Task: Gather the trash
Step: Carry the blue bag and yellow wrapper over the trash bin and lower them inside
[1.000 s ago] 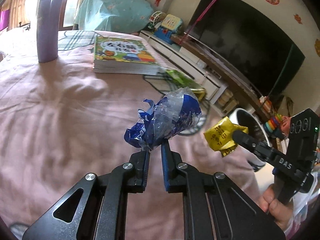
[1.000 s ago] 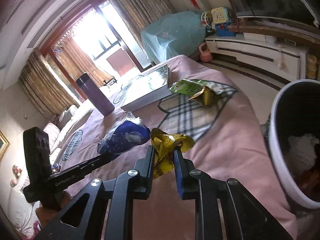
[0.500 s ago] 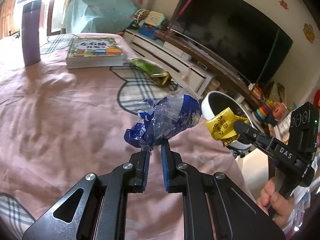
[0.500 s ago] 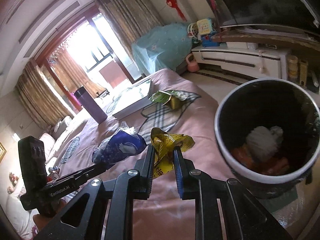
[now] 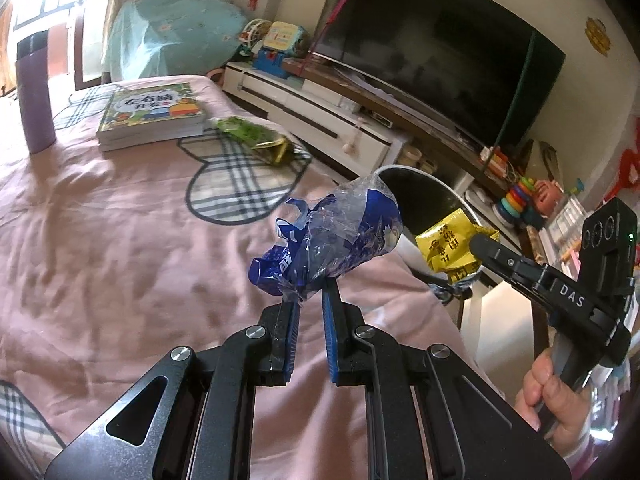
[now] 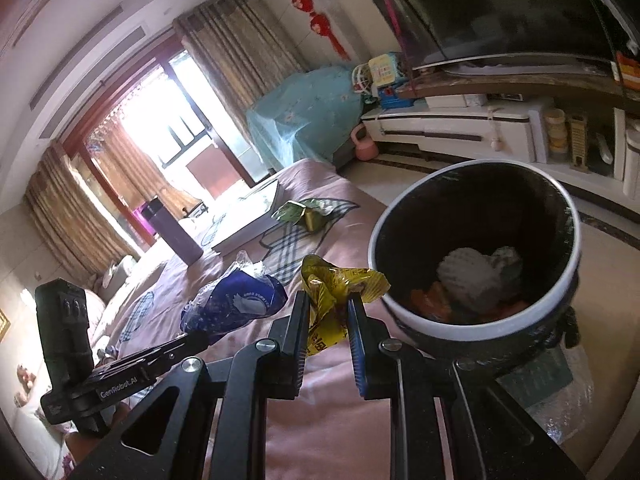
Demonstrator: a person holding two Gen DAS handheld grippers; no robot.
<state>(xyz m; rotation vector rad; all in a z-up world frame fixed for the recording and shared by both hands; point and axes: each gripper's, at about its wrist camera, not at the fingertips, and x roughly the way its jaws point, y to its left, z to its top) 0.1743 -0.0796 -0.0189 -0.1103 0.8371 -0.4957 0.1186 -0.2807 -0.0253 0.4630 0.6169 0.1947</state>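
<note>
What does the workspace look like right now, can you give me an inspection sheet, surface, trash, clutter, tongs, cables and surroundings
Surface: pink bedspread with plaid heart patches.
Job's things: blue wrapper and yellow wrapper both held in the air; green wrapper lies on the bedspread beside the book; trash bin stands beside the bedspread, open, already holding white and orange waste.
Clutter: book, purple bottle.
Tongs: left tongs shut on the blue wrapper; right tongs shut on the yellow wrapper, next to the bin's rim.
Cables: nothing seen.
Surroundings: television on a low cabinet, toys, curtained window.
</note>
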